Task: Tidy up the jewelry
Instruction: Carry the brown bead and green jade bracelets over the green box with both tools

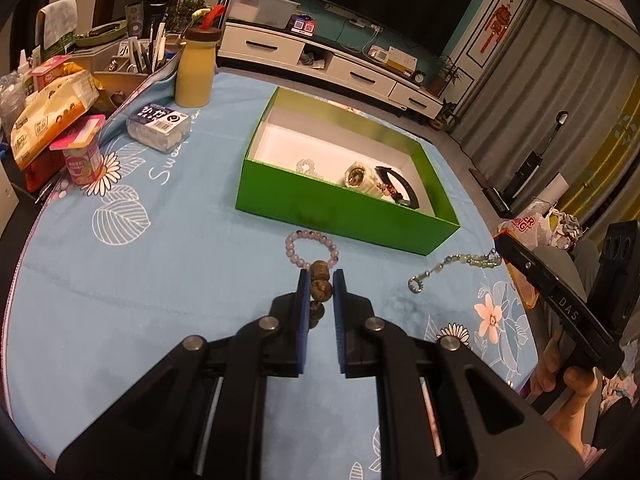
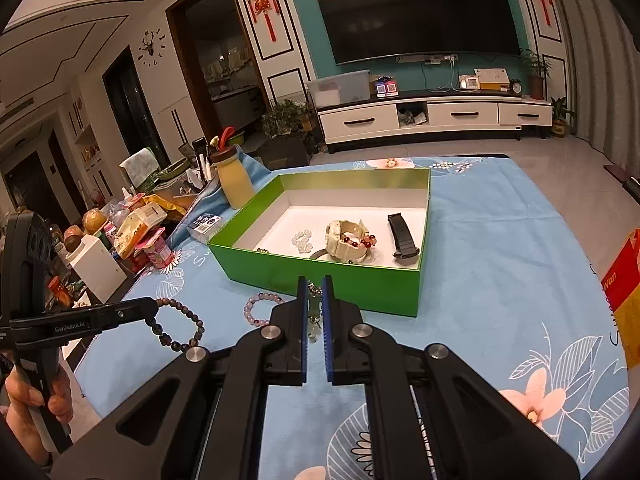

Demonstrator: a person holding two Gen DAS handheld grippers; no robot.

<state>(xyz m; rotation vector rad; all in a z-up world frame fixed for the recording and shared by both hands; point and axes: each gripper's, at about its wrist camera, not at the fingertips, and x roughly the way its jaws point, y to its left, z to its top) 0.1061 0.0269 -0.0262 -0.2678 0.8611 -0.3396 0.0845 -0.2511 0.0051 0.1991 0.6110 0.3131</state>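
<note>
My left gripper (image 1: 321, 280) is shut on a brown bead bracelet (image 1: 321, 289); in the right wrist view the bracelet (image 2: 178, 326) hangs from it above the blue cloth. My right gripper (image 2: 314, 286) is shut on a pale green bead chain (image 2: 313, 310); in the left wrist view the chain (image 1: 452, 266) trails from it over the cloth. A pink bead bracelet (image 1: 311, 248) lies on the cloth in front of the green box (image 1: 344, 210). The box (image 2: 320, 276) holds a white watch (image 2: 348, 240), a black strap (image 2: 404, 236), clear beads (image 2: 302, 240) and red beads.
A yellow bottle (image 1: 196, 68), a small labelled plastic box (image 1: 158, 126), a pink cup (image 1: 82, 160) and snack packs (image 1: 48, 116) crowd the table's left side. A red and yellow box (image 2: 624, 292) stands at the right edge. A TV cabinet (image 2: 432, 118) stands beyond the table.
</note>
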